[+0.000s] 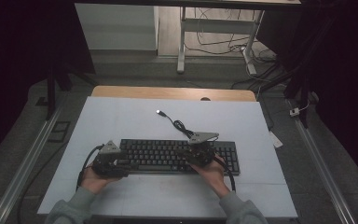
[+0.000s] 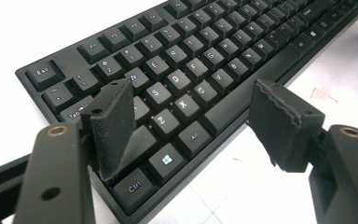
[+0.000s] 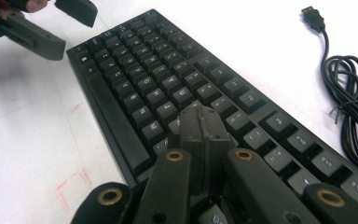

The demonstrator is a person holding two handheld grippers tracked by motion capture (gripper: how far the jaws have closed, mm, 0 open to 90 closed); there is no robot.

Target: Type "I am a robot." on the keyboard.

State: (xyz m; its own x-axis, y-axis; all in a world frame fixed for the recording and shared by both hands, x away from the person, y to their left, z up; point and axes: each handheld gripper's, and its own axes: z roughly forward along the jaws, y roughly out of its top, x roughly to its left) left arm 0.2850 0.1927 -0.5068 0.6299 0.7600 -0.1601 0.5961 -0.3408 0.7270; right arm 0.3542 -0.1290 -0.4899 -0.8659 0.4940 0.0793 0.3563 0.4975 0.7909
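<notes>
Left gripper (image 2: 193,126): fingers (image 2: 112,128) released and spread wide, nothing between the pads. In the high view it sits at the keyboard's left end (image 1: 108,161), held in the person's left hand (image 1: 93,179).

Left finger placement: one finger hangs over the Tab, Shift and Ctrl corner; the other stands past the front edge, above the bare worktop (image 2: 242,186). Whether a pad touches a key cannot be told.

Right gripper (image 3: 205,128): fingers (image 3: 193,140) clenched flat together, pad against pad, with nothing caught between them. In the high view it lies over the right part of the key field (image 1: 200,151), held in the right hand (image 1: 212,170).

Right finger placement: the joined tips point down at the letter rows near the right end of the space bar; contact with a key cannot be told.

Keyboard (image 1: 177,156): black, full-size, flat on the white worktop (image 1: 121,121), directly under both sets of fingers, long side across the person's front.

Cable (image 3: 349,102): black, loosely coiled, lying beyond the keyboard and well to the side of the right fingers.

USB plug (image 1: 159,112): at the cable's free end, resting on the worktop well apart from both grippers.
</notes>
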